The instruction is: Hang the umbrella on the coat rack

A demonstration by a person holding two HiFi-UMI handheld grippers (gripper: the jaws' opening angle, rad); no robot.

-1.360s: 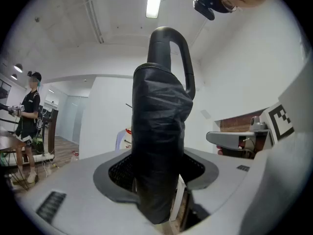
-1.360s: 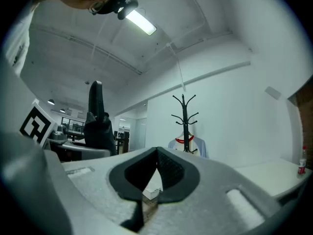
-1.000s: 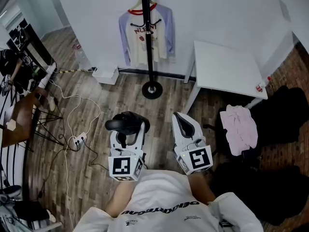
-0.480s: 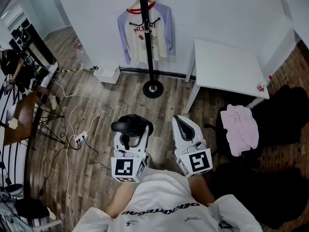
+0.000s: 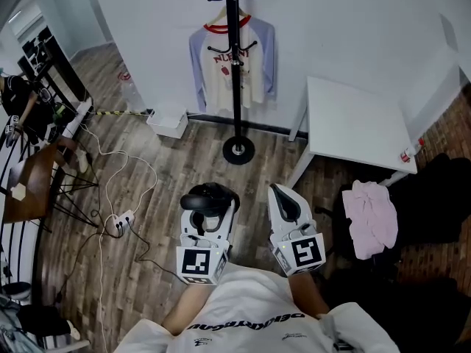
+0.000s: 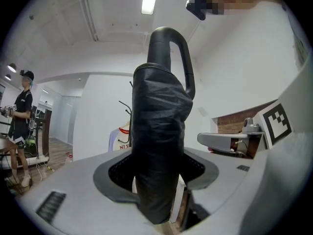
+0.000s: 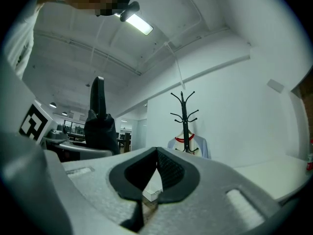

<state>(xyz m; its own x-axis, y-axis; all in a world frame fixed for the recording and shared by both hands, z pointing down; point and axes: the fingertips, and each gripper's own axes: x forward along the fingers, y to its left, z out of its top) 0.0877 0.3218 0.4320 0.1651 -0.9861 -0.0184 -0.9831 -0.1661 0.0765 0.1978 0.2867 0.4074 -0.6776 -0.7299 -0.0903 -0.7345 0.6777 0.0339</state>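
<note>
Both grippers have travelled forward with the person, and the coat rack (image 5: 236, 65) now stands nearer than a second ago. Nearest, the left gripper (image 5: 208, 213) points level, its jaws clamped round the wrapped canopy of the folded black umbrella (image 6: 159, 146), which stands upright with its hooked handle rising above them. Just beside it, the right gripper (image 5: 285, 201) is level too, jaws together with nothing between them. Beyond lies open wooden floor (image 5: 169, 160), then the rack's round base near the wall, off the left corner of the white worktop (image 5: 360, 123). A shirt (image 5: 221, 72) hangs on the rack behind the pole; the upper hooks look free. The approach seems unfinished. To hang well, the crook probably needs lifting above a free hook, opening turned towards it, then lowering until it seats before the jaws let go.
</note>
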